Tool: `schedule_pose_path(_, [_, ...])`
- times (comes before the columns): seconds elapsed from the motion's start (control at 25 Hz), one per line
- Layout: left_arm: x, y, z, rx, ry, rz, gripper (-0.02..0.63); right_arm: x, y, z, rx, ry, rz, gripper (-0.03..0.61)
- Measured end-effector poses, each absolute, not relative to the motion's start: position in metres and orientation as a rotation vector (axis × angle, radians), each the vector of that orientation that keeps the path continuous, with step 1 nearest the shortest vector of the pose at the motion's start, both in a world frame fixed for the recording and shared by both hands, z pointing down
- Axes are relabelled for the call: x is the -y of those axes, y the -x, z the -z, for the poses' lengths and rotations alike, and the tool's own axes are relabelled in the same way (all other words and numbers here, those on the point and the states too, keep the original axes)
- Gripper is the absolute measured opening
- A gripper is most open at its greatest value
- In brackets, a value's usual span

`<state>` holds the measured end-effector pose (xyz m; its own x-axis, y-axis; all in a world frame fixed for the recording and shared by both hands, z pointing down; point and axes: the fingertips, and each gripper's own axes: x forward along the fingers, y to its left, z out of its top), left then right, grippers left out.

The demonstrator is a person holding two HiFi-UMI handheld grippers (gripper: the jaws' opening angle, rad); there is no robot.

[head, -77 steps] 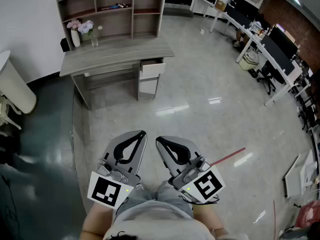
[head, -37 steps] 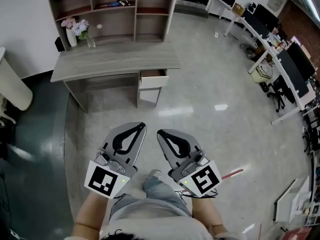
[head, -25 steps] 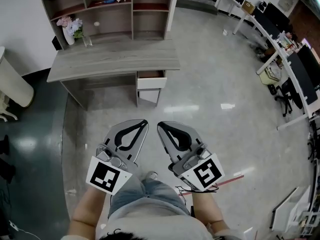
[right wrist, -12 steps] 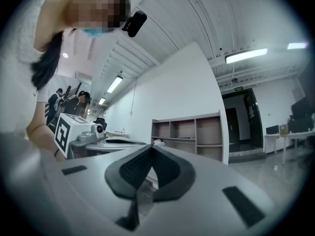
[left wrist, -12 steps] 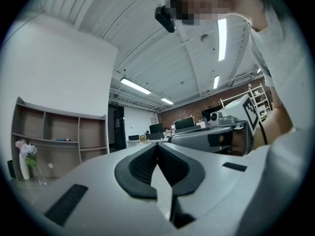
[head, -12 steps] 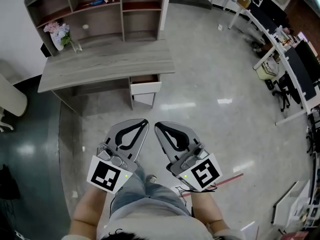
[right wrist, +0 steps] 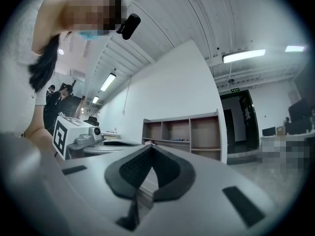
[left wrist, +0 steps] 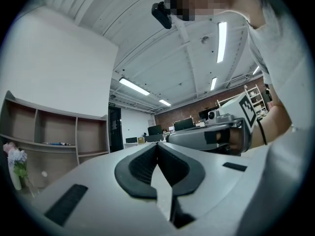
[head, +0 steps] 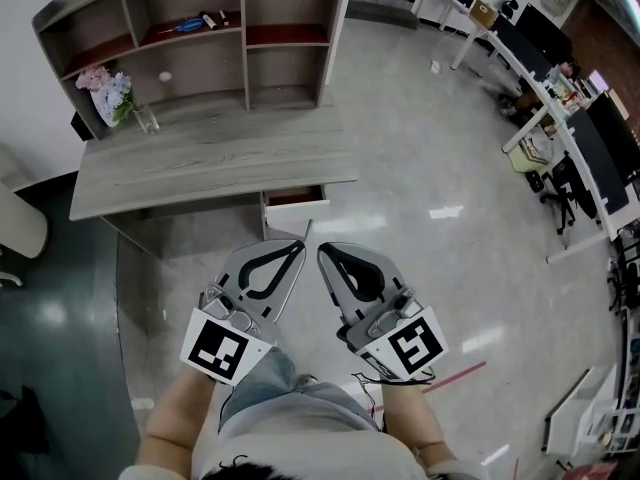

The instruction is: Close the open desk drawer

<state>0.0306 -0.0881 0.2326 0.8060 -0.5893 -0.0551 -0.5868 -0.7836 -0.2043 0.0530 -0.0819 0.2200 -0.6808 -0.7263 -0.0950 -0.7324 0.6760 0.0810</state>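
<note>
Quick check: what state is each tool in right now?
Left tool: closed, tips together, holding nothing.
Right tool: closed, tips together, holding nothing.

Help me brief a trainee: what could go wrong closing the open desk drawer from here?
1. The left gripper and right gripper are both shut to narrow tips; either might slip off the white front of the drawer, or push off-centre and skew it.
2. A hard shove could jolt the desk and perhaps topple the flower vase or glass at its back left.
</note>
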Motion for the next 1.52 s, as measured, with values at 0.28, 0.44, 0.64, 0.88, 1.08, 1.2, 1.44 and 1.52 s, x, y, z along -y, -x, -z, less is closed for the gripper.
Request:
schedule_pose_path(0.28, [0.14, -0.014, -0.23, -0.832, 2.791, -0.001, 0.011, 0.135, -0.031, -0.224, -2.808, 1.275, -0.147, 0.008])
schedule_pose_path(0.44, [0.16, -0.012, -0.24, -0.819, 2.785, 0.02, 0.011, 0.152, -0.027, -0.231, -2.791, 1.304, -0.121, 0.009])
schedule_pose_path(0.64, [0.178, -0.015, -0.266, -0.821, 2.809, 0.038, 0.011, 0.172, -0.036, -0.247, -2.798, 1.352, -0.077, 0.008])
schedule_pose_path(0.88, [0.198, -0.027, -0.302, -0.852, 2.901, 0.033, 0.011, 0.197, -0.051, -0.266, -2.811, 1.32, -0.041, 0.009])
schedule_pose_path(1.08, [0.231, -0.034, -0.344, -0.98, 2.929, 0.051, 0.011, 0.226, -0.056, -0.279, -2.861, 1.273, -0.066, 0.009])
schedule_pose_path(1.2, [0.254, -0.037, -0.383, -1.038, 2.961, 0.116, 0.011, 0.248, -0.059, -0.29, -2.883, 1.246, -0.062, 0.009])
schedule_pose_path(1.44, [0.284, -0.048, -0.461, -1.067, 3.008, 0.297, 0.011, 0.288, -0.07, -0.312, -2.868, 1.2, -0.036, 0.009])
schedule_pose_path(1.52, [0.29, -0.052, -0.49, -1.089, 3.022, 0.329, 0.011, 0.3, -0.074, -0.327, -2.865, 1.191, -0.046, 0.009])
